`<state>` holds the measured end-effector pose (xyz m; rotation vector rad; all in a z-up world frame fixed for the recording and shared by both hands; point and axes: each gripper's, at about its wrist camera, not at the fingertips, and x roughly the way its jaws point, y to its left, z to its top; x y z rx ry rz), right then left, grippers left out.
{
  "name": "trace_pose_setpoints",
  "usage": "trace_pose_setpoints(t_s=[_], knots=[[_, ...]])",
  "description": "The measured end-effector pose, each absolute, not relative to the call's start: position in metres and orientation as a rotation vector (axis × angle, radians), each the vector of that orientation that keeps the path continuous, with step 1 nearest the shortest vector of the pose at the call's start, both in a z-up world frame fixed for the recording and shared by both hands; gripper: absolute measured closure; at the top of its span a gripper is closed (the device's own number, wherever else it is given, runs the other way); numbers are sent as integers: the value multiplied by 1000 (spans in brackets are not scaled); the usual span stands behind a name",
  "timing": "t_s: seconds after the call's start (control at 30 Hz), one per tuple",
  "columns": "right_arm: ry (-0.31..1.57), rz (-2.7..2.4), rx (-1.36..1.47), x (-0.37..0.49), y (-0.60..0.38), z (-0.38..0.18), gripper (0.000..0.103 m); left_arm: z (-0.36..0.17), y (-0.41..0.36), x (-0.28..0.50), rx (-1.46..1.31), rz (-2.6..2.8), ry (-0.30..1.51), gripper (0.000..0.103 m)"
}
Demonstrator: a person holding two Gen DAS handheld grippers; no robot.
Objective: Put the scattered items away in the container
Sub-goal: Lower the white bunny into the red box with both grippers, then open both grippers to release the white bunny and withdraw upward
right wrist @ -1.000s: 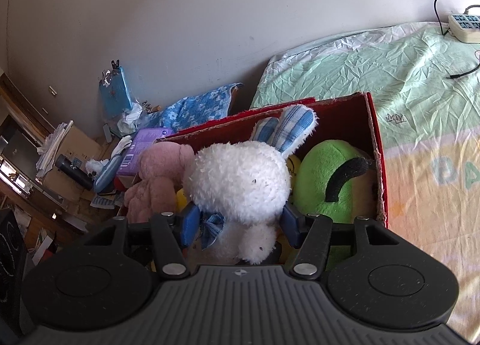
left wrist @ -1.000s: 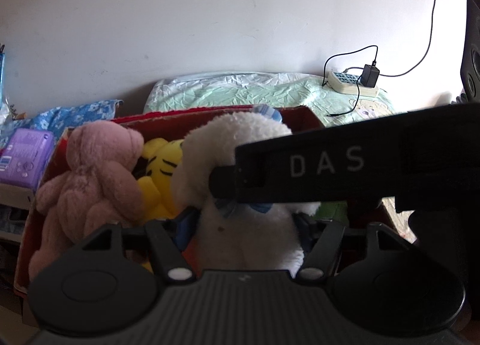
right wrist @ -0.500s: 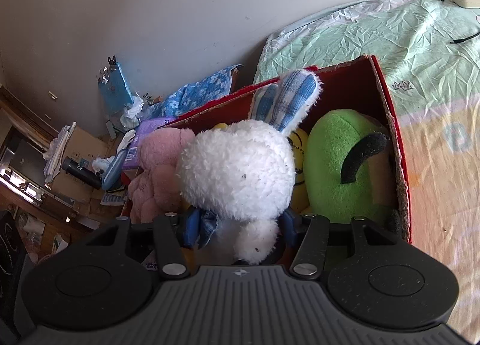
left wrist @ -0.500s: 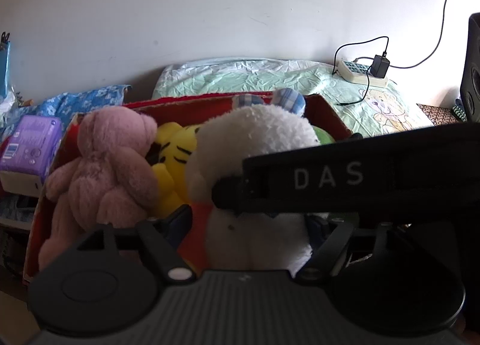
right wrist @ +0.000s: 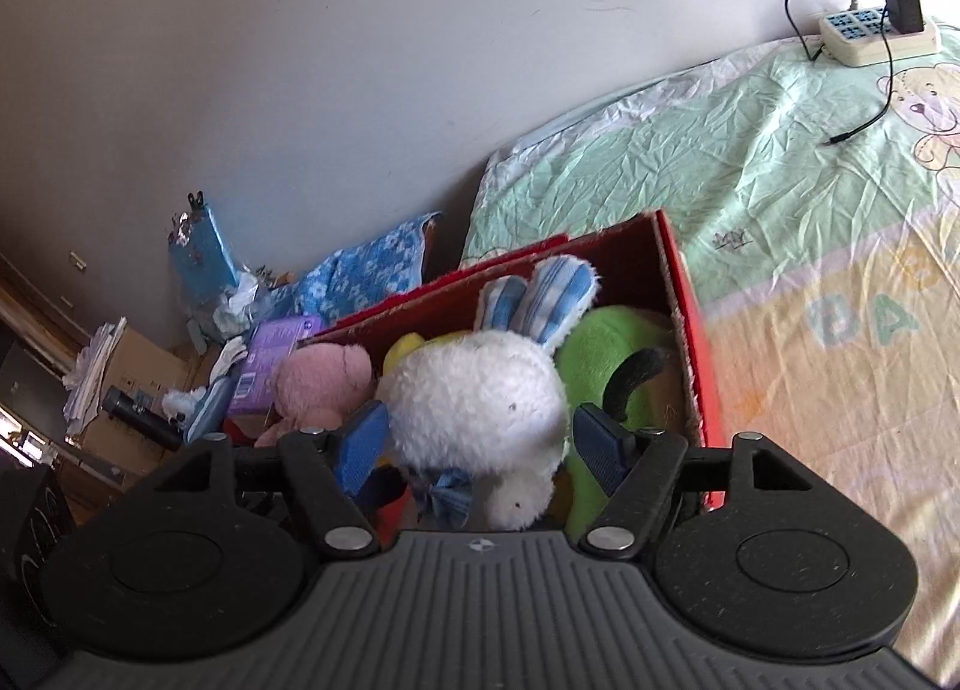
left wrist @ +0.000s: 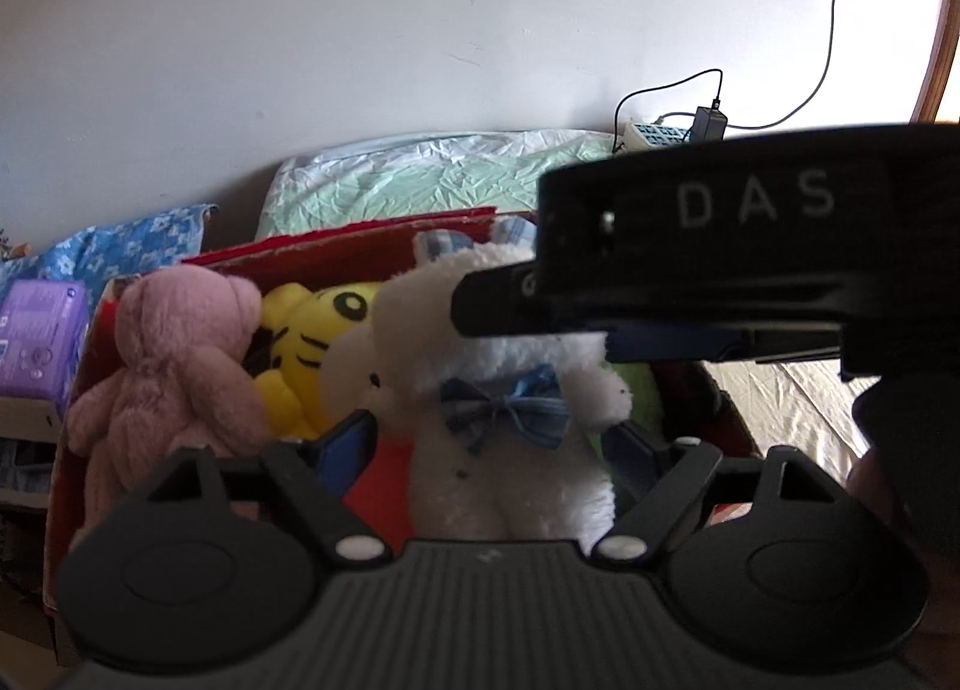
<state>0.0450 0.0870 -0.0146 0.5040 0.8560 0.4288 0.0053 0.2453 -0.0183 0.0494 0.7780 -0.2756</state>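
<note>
Sitting upright in red box (right wrist: 678,276) w/ 3 other plush toys, white bunny (right wrist: 480,396) looks top-heavy; right gripper (right wrist: 477,444) & left gripper (left wrist: 489,441) both gape, gripping nothing. Nudging it could topple it out.

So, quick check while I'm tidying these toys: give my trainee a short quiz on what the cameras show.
1. True or false: the white fluffy rabbit with blue checked ears lies outside the red cardboard box.
2. Which item sits between the pink teddy bear and the rabbit? A. yellow striped tiger plush B. green plush toy C. purple pack
3. How many plush toys show in the box?

Key: 1 false, it sits in the box; 2 A; 3 four.
</note>
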Motion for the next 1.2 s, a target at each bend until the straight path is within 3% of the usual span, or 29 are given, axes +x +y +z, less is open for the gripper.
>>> trace_pose_setpoints(t_s=[0.1,0.5,0.73,1.2], knots=[[840,412,517,45,82,-13,45,-15,243,4,60,-286,765,23],[863,434,450,62,96,-15,46,-22,262,-1,-29,-396,778,23],[847,469,419,67,98,-17,46,-23,267,0,-69,-442,737,29],[772,366,352,41,96,6,40,-12,286,-14,-88,-362,665,12]])
